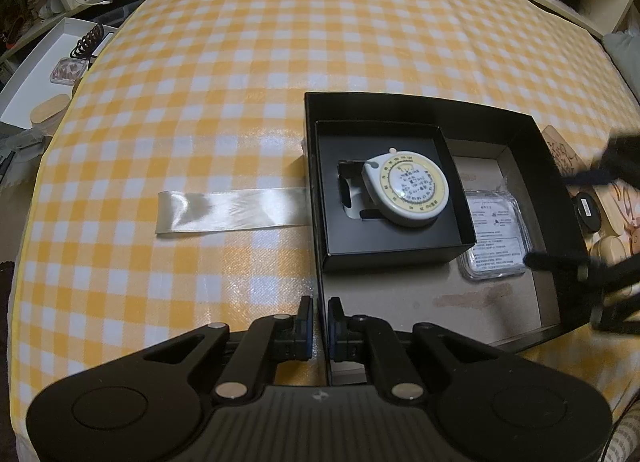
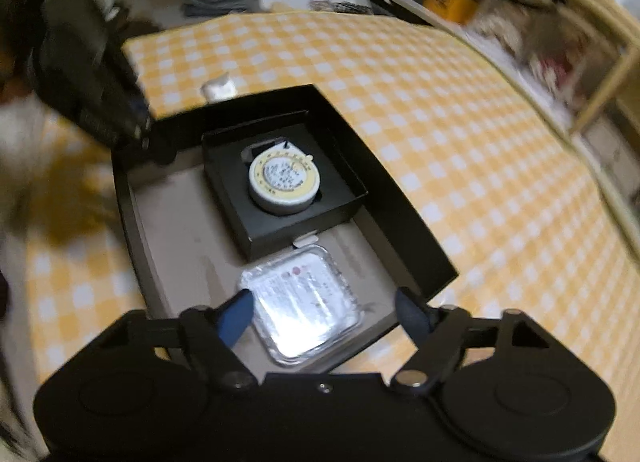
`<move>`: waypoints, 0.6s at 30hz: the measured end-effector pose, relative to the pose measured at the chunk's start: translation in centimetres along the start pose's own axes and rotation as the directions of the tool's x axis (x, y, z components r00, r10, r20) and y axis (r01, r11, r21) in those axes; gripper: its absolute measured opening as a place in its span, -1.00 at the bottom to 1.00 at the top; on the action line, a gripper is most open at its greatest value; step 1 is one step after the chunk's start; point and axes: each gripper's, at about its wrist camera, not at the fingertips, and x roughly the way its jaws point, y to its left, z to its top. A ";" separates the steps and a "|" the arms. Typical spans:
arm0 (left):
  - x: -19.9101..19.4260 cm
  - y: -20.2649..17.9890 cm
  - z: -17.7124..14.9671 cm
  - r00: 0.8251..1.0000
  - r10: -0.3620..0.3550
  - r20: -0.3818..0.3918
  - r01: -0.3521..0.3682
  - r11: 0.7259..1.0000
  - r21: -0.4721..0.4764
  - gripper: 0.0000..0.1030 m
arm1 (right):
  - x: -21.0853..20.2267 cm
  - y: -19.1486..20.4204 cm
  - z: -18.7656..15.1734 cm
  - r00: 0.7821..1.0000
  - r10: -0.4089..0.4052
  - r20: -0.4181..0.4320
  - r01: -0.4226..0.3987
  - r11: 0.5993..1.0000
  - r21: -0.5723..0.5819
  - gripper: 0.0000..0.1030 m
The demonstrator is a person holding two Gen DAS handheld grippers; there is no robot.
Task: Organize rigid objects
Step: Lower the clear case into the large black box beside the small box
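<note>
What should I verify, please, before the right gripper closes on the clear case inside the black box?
1. Left gripper steadies the black box: ok, shut on its near wall.
2. Clear case lies between the right gripper jaws: ok.
3. Both pads bear on the case: not ok, one finger stands clear of it.
4. Tape measure sits out of the way in the small inner box: ok.
5. Case lies flat on the box floor: cannot tell, the view is blurred.
</note>
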 end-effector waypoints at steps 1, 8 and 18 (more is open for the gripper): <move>0.0 0.0 0.0 1.000 0.002 0.000 -0.002 1.000 0.000 -0.82 | 0.0 -0.3 0.2 0.999 0.032 -0.016 -0.031 0.998 0.060 -0.40; -0.5 0.0 0.2 1.000 0.000 0.004 0.000 1.000 -0.002 -0.82 | 1.8 -0.4 0.8 0.969 0.216 -0.117 -0.156 0.910 0.384 -0.93; -0.6 0.0 0.2 1.000 -0.002 0.004 0.002 1.000 -0.003 -0.82 | 4.7 1.5 1.5 0.971 0.005 -0.237 0.103 0.890 0.444 -0.94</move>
